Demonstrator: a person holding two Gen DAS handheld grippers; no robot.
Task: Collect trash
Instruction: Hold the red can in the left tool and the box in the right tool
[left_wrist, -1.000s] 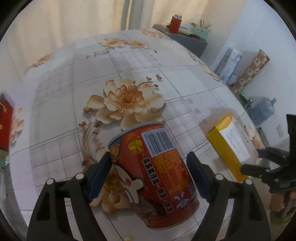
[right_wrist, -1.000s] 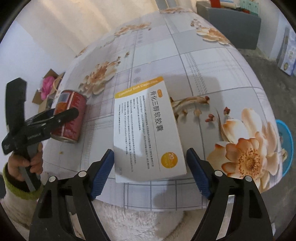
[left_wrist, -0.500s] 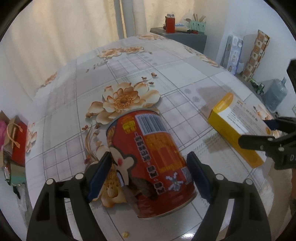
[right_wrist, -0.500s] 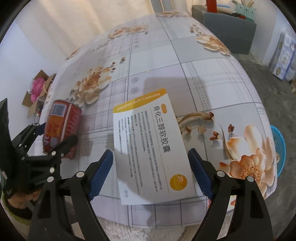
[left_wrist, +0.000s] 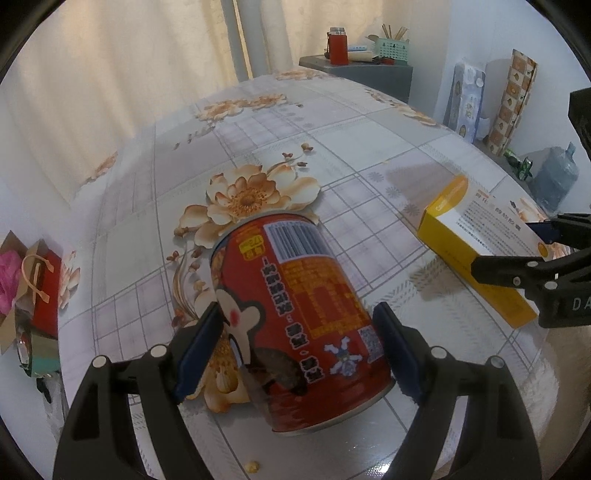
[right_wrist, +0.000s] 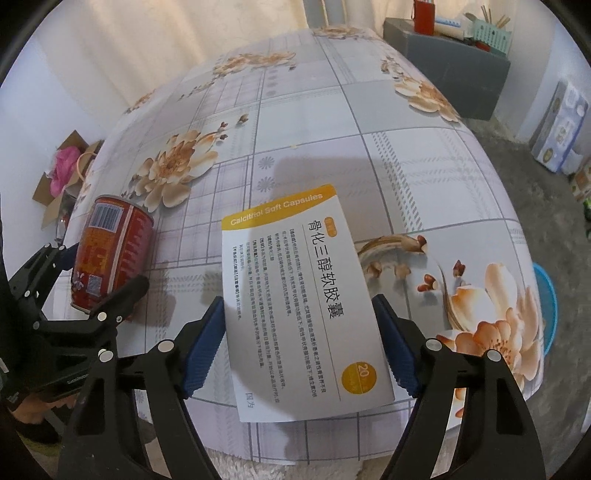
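A red can (left_wrist: 295, 306) lies on its side on the flowered tablecloth (left_wrist: 332, 155). My left gripper (left_wrist: 301, 350) straddles its near end, jaws wide, pads beside the can with small gaps. The can also shows in the right wrist view (right_wrist: 110, 251). A yellow and white medicine box (right_wrist: 299, 295) lies flat near the table's front edge. My right gripper (right_wrist: 301, 347) is open around its near half, pads close to both long sides. The box shows at the right in the left wrist view (left_wrist: 480, 251).
A blue basin (right_wrist: 546, 310) sits on the floor past the table's right edge. A grey cabinet (right_wrist: 450, 59) with a red flask stands behind the table. Bags and a cardboard box (right_wrist: 62, 177) lie on the floor to the left. A water jug (left_wrist: 557, 177) stands far right.
Both grippers have tilted up and drawn in along their objects. The can and the box stay on the table, and the jaws remain wide.
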